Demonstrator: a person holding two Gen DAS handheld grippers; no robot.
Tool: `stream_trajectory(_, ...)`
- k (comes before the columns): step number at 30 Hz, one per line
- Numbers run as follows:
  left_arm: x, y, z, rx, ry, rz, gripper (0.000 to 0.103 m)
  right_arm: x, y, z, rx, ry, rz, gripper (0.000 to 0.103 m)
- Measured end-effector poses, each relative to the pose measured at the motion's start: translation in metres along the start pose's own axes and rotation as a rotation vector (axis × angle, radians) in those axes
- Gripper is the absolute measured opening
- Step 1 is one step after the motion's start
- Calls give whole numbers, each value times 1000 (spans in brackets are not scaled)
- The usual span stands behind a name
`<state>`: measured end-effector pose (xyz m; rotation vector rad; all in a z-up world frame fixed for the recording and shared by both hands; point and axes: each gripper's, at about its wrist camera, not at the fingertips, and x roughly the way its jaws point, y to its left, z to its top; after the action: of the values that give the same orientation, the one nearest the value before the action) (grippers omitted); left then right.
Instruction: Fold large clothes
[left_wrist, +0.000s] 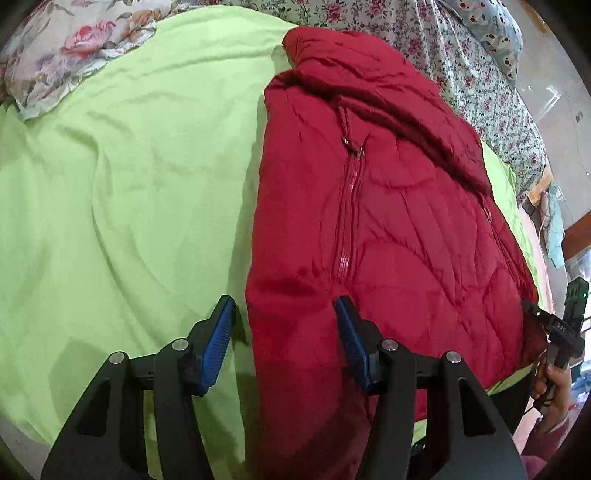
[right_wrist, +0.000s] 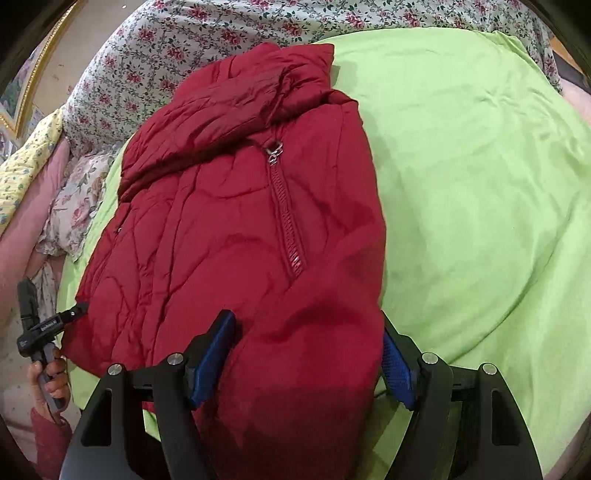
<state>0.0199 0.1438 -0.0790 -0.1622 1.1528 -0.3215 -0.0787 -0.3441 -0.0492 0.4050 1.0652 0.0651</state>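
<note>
Left wrist view: we find the red jacket (left_wrist: 388, 221) lying zipped on the green sheet (left_wrist: 129, 184) of the bed, flowered bedding (left_wrist: 461, 55) behind it. Our left claw (left_wrist: 284, 328) stands open astride the jacket's near left edge; our right claw (right_wrist: 306, 354) open, jacket fabric between its pads, not pinched.
</note>
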Motion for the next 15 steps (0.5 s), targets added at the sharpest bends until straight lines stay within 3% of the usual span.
stream_trajectory(15,-8,-5,-17,40,14,-3,59,-11,2,-11,6,-14,26,72)
